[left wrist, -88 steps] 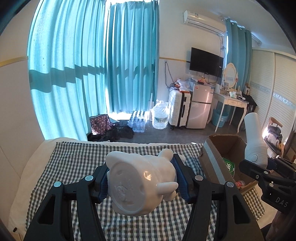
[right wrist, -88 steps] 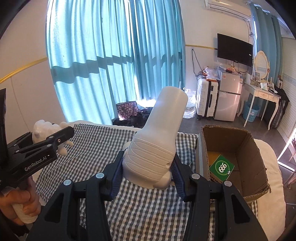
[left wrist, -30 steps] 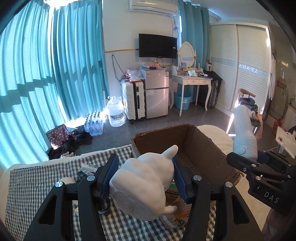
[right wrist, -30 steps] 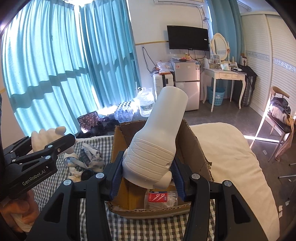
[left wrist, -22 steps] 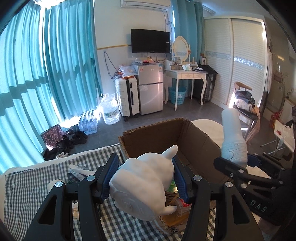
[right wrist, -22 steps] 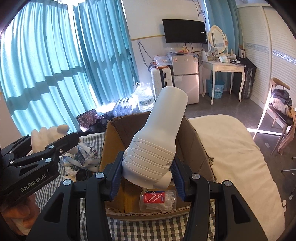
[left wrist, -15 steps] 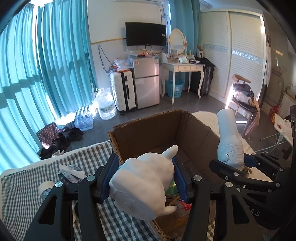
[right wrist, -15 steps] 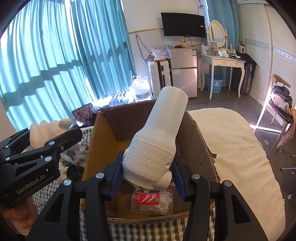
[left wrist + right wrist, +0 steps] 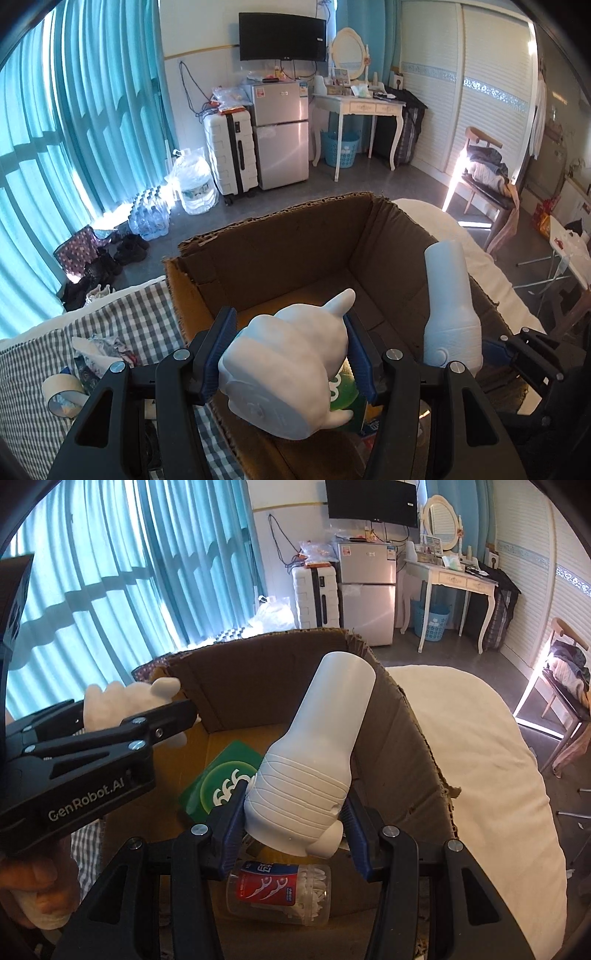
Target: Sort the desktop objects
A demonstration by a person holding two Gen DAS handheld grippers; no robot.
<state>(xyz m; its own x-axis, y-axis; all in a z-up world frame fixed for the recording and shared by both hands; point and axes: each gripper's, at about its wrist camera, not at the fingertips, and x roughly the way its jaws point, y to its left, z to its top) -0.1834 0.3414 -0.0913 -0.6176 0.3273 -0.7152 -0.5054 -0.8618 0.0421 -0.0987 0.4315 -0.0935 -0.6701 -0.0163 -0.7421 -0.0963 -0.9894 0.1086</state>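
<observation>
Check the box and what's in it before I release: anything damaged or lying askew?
The cardboard box has a ragged, torn rim on its right wall. Inside, the clear floss-pick jar lies tipped on its side, and the green packet sits askew.

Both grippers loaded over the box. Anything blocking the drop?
No lid or flap covers the cardboard box. The white animal figurine and white bottle-shaped object hang over its open top. Below lie a green packet and a clear floss-pick jar, so they may land on those.

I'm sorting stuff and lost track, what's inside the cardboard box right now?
Inside the cardboard box: a green card lying flat and a clear tub of floss picks on its side. The held white bottle covers part of the floor.
</observation>
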